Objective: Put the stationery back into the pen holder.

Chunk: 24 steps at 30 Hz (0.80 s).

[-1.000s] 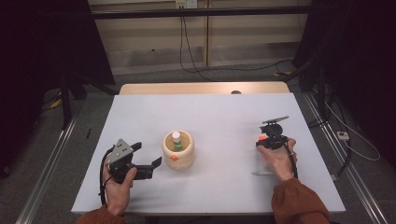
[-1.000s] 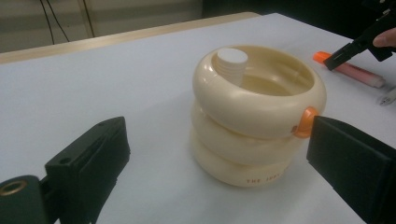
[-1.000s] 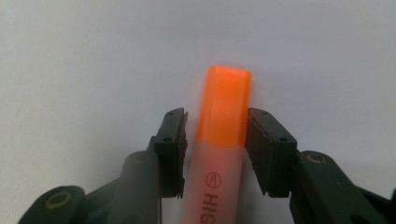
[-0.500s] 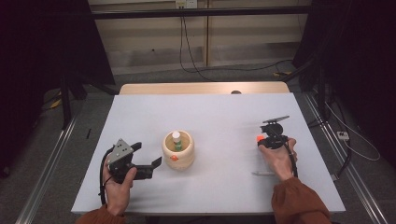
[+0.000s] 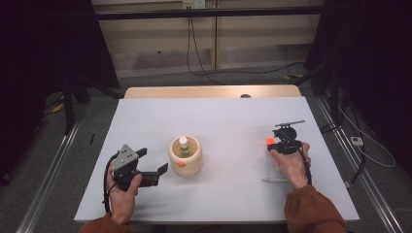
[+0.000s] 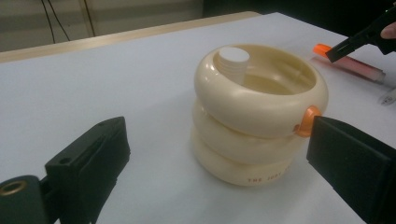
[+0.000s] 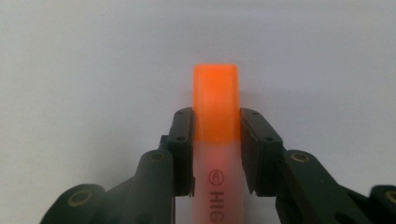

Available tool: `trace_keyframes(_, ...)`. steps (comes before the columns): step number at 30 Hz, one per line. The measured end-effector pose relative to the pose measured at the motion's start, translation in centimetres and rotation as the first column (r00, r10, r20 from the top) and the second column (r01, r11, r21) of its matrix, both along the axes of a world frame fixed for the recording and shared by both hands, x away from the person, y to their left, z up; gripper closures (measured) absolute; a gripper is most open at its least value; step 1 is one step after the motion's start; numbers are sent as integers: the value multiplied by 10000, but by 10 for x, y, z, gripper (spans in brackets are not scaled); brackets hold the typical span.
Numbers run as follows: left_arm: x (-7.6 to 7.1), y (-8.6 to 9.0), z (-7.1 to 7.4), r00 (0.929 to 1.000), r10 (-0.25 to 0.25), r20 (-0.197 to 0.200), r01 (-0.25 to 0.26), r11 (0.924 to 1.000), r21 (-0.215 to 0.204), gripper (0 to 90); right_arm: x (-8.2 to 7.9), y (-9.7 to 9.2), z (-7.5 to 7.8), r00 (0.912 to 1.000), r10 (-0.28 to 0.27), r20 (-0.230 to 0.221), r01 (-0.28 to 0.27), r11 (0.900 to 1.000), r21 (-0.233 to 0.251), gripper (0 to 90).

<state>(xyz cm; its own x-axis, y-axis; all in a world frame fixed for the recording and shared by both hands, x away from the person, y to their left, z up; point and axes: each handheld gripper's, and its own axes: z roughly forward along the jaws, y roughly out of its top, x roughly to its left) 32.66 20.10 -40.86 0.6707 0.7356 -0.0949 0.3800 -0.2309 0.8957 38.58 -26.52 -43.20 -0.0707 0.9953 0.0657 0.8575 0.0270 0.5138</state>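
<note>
A cream ring-stacked holder (image 5: 185, 156) stands mid-table with a white-capped item (image 5: 182, 141) upright inside it. My left gripper (image 5: 154, 160) is open just left of it. In the left gripper view its jaws stand apart, one on each side of the holder (image 6: 252, 112), and the right jaw is near an orange dot (image 6: 306, 120) on the holder's side. At the right, my right gripper (image 5: 270, 143) has just been closing and is shut on an orange-capped highlighter (image 7: 216, 107). The pads (image 7: 183, 135) press on it where cap meets barrel. The highlighter (image 6: 350, 63) lies on the table.
A thin pen (image 5: 274, 180) lies on the white table (image 5: 228, 116) beside the right hand. A wooden strip (image 5: 209, 91) runs along the far edge. Cables and dark stands lie on the floor around the table.
</note>
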Motion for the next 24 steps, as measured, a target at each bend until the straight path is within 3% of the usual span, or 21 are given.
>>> trace_keyframes(13, 0, 1, 0, 10000, -6, 38, 6, 10000, 16, 54, -7, -1, 7, 9942, 391, 1004, -422, 9987, 293, 677)
trace_keyframes(19, -1, 1, 1, 10000, 11, 32, -11, 10000, -28, 54, -12, -2, 14, 9783, 862, 1886, -994, 9931, 620, 677)
trace_keyframes(22, -1, 1, 1, 10000, 12, 21, -12, 10000, -27, 54, -15, -3, 17, 9658, 1104, 2347, -1314, 9884, 759, 677)
trace_keyframes(24, -1, 1, 1, 10000, 14, 27, -14, 10000, -29, 54, -17, -3, 18, 9521, 1349, 2745, -1590, 9850, 674, 677)
